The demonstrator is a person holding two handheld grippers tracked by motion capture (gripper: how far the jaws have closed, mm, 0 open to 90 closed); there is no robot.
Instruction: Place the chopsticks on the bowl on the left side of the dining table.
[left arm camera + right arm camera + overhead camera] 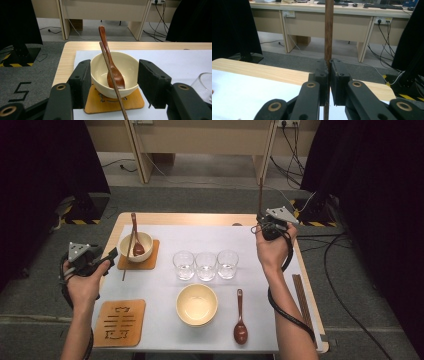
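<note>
From the right gripper view we see our right gripper [329, 65] clamped on an upright chopstick [328, 30] past the table's far edge; from the high view, our left gripper [102, 257] held level, jaws apart, just beside the far-left bowl [142, 242] holding another chopstick [128, 252].

spoon [136, 240] in bowl [143, 241] on coaster [148, 261], far left; three glasses [205, 265] right of it.
</note>
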